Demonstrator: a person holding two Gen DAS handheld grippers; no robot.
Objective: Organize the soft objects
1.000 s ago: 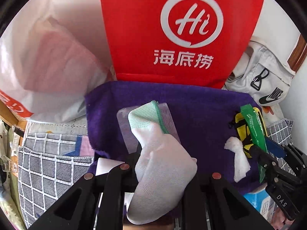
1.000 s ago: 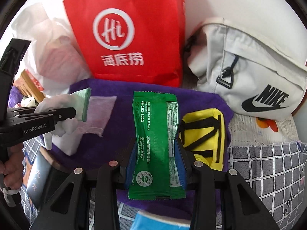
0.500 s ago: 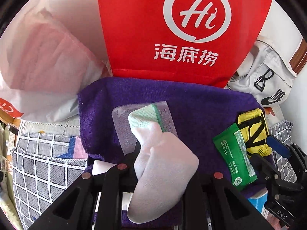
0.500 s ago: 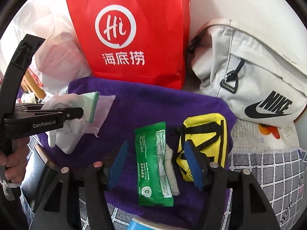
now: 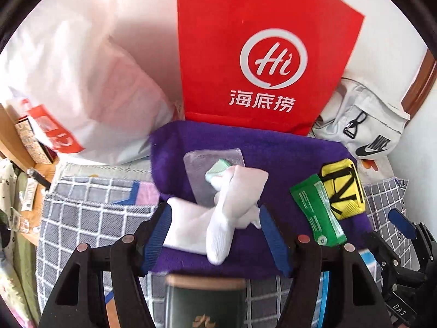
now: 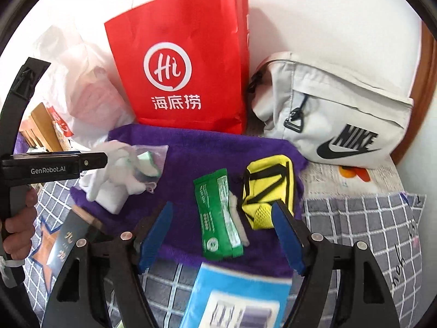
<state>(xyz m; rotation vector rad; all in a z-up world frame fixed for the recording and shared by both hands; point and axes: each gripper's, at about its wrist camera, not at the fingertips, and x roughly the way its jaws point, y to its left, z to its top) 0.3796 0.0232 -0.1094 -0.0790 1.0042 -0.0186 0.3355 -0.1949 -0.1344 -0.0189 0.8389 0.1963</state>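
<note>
A purple towel (image 5: 286,153) (image 6: 207,153) lies on the bed. White socks with a mint cuff (image 5: 232,199) (image 6: 114,175) lie crumpled on it, over a clear pouch (image 5: 202,161). My left gripper (image 5: 215,235) is open, its blue pads either side of the socks. A green packet (image 6: 217,216) (image 5: 316,210) and a yellow pouch (image 6: 269,191) (image 5: 342,188) lie on the towel's right part, with a white wad (image 6: 239,218) between them. My right gripper (image 6: 221,235) is open, just in front of the packet.
A red paper bag (image 6: 185,63) stands behind the towel, a white plastic bag (image 5: 76,82) to its left, a grey Nike bag (image 6: 336,117) to its right. A blue box (image 6: 237,298) and a dark tin (image 5: 204,300) lie near the front. Grey checked bedding (image 6: 363,218) surrounds.
My left gripper opened and let the socks drop onto the towel, then drew back. My right gripper let go of the green packet earlier and has pulled back further.
</note>
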